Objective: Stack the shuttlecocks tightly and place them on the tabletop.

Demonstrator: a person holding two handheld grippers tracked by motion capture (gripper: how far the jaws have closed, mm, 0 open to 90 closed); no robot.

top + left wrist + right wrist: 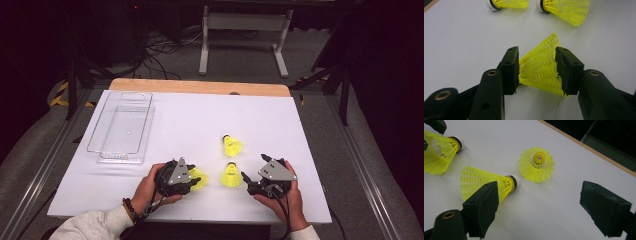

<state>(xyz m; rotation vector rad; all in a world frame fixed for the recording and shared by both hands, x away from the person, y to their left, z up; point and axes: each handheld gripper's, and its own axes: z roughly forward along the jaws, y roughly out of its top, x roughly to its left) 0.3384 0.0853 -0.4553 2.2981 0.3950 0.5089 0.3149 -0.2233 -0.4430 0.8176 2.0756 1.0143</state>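
Note:
Three yellow plastic shuttlecocks lie on the white table sheet (200,120). My left gripper (192,177) (537,58) is shut on the skirt of the nearest shuttlecock (200,179) (537,68), with both pads pressing into the mesh. A second shuttlecock (231,176) (487,183) rests on its side between the two grippers, just beyond the left jaw of my right gripper (252,169) (541,202). That gripper is wide open with nothing between its jaws. The third shuttlecock (232,146) (537,164) sits farther back, its skirt opening facing the right gripper.
A clear plastic tray (120,158) lies empty at the left of the sheet. The table's wooden far edge (200,86) runs along the back, with dark floor, cables and a white stand beyond it.

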